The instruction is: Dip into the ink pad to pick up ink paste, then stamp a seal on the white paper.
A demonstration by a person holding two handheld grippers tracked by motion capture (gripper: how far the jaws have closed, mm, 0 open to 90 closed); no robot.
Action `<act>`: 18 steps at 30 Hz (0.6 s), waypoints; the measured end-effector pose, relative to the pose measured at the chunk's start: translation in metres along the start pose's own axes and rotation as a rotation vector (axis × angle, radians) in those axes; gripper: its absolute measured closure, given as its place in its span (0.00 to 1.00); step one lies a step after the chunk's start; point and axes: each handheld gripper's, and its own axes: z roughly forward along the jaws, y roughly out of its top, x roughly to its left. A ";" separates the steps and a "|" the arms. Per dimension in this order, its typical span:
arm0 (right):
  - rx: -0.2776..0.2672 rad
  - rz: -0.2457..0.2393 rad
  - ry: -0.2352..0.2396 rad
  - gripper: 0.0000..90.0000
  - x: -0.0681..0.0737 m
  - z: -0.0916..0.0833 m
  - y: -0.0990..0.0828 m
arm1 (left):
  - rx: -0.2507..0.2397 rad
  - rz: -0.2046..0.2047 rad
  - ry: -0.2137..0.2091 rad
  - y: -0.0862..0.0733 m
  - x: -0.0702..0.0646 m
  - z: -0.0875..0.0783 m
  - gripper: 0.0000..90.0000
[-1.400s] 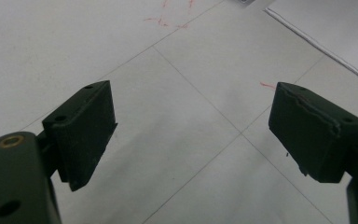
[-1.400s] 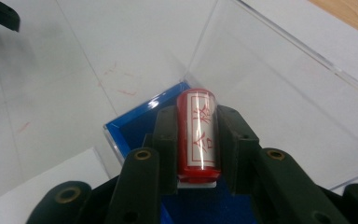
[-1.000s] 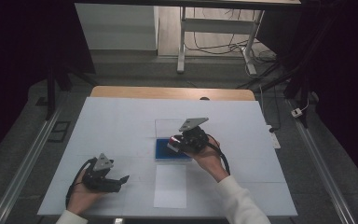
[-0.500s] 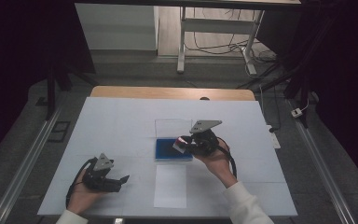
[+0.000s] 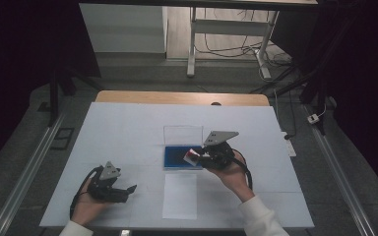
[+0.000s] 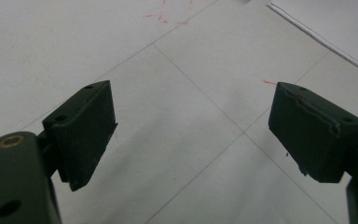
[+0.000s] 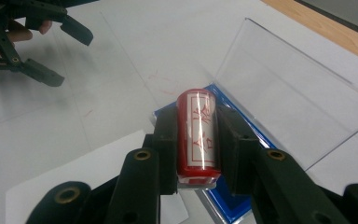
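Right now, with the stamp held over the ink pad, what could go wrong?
The red stamp is a smooth cylinder pinched on its sides by the right gripper; it could roll or slip when pressed down. The ink pad case lies loose, and the left gripper rests apart from it, so the case might slide. The open clear lid could be bumped.

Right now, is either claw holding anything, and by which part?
The right claw grips the red stamp by its long sides. The left claw is open, holding nothing.
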 end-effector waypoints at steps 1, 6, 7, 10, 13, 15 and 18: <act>0.000 0.003 0.001 0.78 0.000 0.000 -0.001 | -0.002 -0.001 -0.003 0.000 0.000 0.000 0.17; 0.011 0.002 0.012 0.78 0.002 0.000 -0.003 | -0.008 -0.006 0.001 0.000 0.001 -0.001 0.17; 0.016 0.000 0.015 0.78 0.003 0.000 -0.004 | -0.008 -0.006 0.001 0.000 0.001 -0.001 0.17; 0.028 -0.013 0.017 0.78 0.006 0.000 -0.006 | -0.010 -0.005 0.000 0.000 0.001 -0.001 0.17; 0.032 -0.012 0.022 0.78 0.009 -0.001 -0.008 | -0.011 -0.005 0.001 0.000 0.001 -0.002 0.17; 0.031 -0.014 0.029 0.78 0.011 -0.003 -0.009 | -0.012 -0.004 0.000 0.000 0.001 -0.002 0.17; 0.039 -0.022 0.027 0.78 0.015 -0.006 -0.012 | -0.011 -0.003 0.001 0.001 0.001 -0.002 0.17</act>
